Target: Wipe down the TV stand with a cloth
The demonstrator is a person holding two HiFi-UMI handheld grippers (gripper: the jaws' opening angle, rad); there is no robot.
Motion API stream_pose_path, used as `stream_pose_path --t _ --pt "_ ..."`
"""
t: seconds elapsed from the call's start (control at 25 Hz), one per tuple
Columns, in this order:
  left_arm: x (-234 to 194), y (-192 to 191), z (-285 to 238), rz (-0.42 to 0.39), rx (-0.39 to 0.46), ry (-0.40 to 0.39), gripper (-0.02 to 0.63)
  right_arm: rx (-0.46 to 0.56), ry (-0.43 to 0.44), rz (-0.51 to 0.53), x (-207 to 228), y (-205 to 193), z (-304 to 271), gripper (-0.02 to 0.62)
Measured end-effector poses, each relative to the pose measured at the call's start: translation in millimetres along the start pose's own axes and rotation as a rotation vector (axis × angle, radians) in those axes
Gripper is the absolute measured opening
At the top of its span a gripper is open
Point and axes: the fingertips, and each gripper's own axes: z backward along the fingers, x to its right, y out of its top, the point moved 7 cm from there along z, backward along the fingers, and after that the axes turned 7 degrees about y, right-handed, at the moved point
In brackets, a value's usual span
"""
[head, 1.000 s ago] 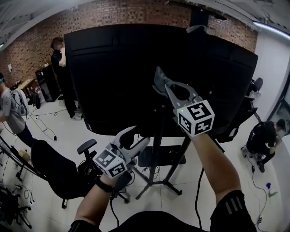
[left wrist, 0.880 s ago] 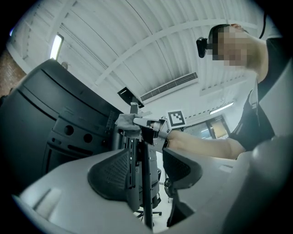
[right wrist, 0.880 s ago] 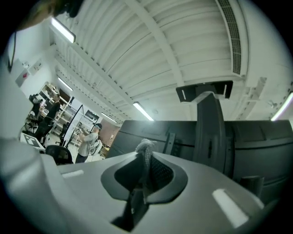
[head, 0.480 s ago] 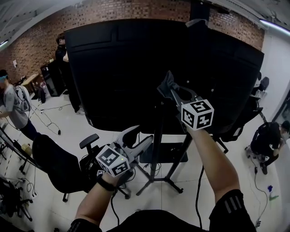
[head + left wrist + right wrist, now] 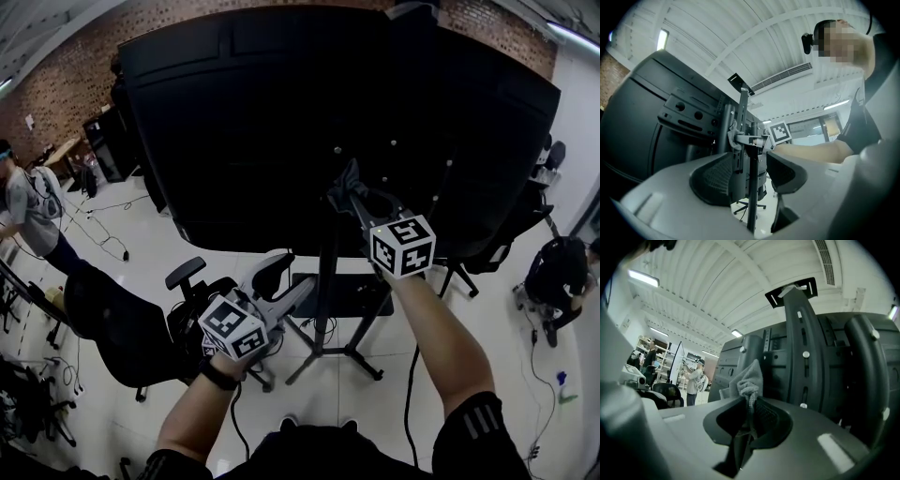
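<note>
The TV stand's black upright column (image 5: 325,272) carries a large black screen, seen from its back (image 5: 281,122). My right gripper (image 5: 354,197) is shut on a grey cloth (image 5: 349,181) and holds it against the column just under the screen's mount. In the right gripper view the bunched cloth (image 5: 750,376) sticks up from the shut right gripper (image 5: 749,416), with the slotted column (image 5: 802,343) close behind. My left gripper (image 5: 284,292) hangs open lower down, left of the column. In the left gripper view, the left gripper (image 5: 751,176) shows the column (image 5: 751,201) through its gap.
A black office chair (image 5: 122,328) stands left of the stand. The stand's splayed feet (image 5: 352,358) and low shelf (image 5: 361,298) lie below my grippers. A person (image 5: 28,211) stands at far left, another crouches at right (image 5: 558,277). Cables trail over the white floor.
My right gripper with the cloth has slid a little down the column. The screen now fills more of the head view. The left gripper has hardly moved.
</note>
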Motion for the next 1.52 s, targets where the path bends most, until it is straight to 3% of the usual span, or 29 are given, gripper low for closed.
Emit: stream_pose_path --t 0.84,1.0,1.52 --pt "-10.6 -91.3 17.8 0.119 -0.154 -0.013 0.249 -0.167 -0.061 -0.035 -50.4 -149.2 -1.2 0.031" --pt "-21.5 -127.9 17.3 0.108 -0.208 0.000 0.249 -0.226 -0.050 -0.044 -56.5 -184.6 -1.4 0.031" --pt "-52.6 -277.2 19.0 0.200 -0.436 0.044 0.275 -0.461 -0.003 -0.162 -72.6 -344.6 -2.1 0.031"
